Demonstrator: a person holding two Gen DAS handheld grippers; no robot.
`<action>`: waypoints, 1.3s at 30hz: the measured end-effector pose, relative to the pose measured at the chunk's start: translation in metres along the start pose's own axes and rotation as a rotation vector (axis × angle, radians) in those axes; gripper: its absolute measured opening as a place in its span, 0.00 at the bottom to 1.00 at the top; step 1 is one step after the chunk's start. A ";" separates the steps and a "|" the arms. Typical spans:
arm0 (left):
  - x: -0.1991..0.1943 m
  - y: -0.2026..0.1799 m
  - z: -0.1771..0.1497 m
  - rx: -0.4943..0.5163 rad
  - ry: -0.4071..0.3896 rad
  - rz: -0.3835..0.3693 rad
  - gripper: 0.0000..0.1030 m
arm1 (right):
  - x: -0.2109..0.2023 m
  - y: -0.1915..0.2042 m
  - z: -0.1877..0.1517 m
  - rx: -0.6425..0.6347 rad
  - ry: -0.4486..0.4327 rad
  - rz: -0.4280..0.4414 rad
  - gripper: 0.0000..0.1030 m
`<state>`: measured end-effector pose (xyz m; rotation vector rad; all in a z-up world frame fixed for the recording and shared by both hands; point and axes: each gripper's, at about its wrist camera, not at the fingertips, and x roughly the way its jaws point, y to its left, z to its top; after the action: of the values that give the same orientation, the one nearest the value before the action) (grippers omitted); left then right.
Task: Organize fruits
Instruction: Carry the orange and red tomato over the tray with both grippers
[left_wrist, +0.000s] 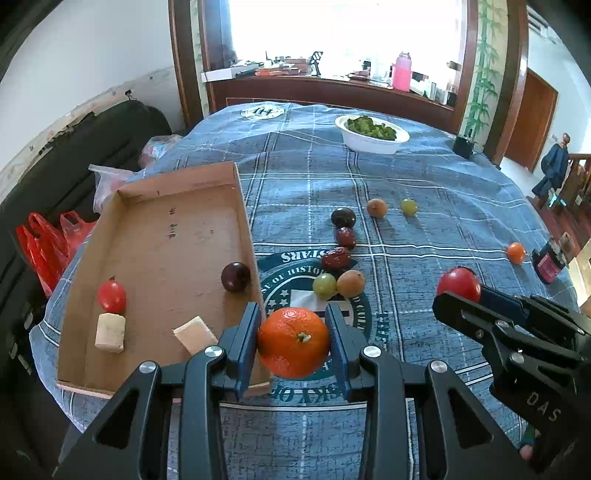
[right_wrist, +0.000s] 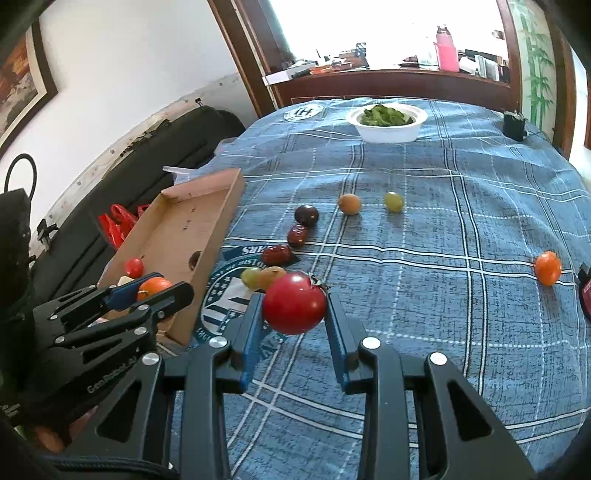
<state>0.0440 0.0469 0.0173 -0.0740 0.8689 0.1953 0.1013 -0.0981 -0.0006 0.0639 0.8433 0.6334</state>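
Note:
My left gripper (left_wrist: 293, 325) is shut on an orange (left_wrist: 293, 343), held above the near right corner of the cardboard tray (left_wrist: 155, 236). The tray holds a small red tomato (left_wrist: 111, 296), a dark plum (left_wrist: 235, 277) and two pale blocks (left_wrist: 110, 332). My right gripper (right_wrist: 293, 306) is shut on a red tomato (right_wrist: 294, 303), held over the blue tablecloth to the right of the tray. Loose on the cloth lie a green grape (left_wrist: 324, 285), a brown fruit (left_wrist: 351, 283), two red dates (left_wrist: 335, 257), a dark plum (left_wrist: 343, 217) and a small orange fruit (left_wrist: 516, 253).
A white bowl of greens (left_wrist: 371, 133) stands at the far side of the table. Another brown fruit (left_wrist: 376, 208) and green grape (left_wrist: 409, 206) lie mid-table. A dark device (left_wrist: 550, 260) sits at the right edge. Red plastic bags (left_wrist: 44, 251) and a black sofa lie left of the table.

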 end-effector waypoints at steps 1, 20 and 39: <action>0.000 0.001 0.000 -0.004 0.000 0.001 0.34 | 0.000 0.002 0.000 -0.004 0.001 0.001 0.34; -0.011 0.027 0.004 -0.049 -0.031 0.043 0.34 | 0.001 0.036 0.001 -0.063 0.015 0.043 0.34; -0.005 0.049 0.005 -0.091 -0.018 0.076 0.34 | 0.012 0.065 0.009 -0.120 0.028 0.092 0.34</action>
<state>0.0351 0.0953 0.0249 -0.1236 0.8452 0.3062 0.0813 -0.0370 0.0162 -0.0151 0.8313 0.7715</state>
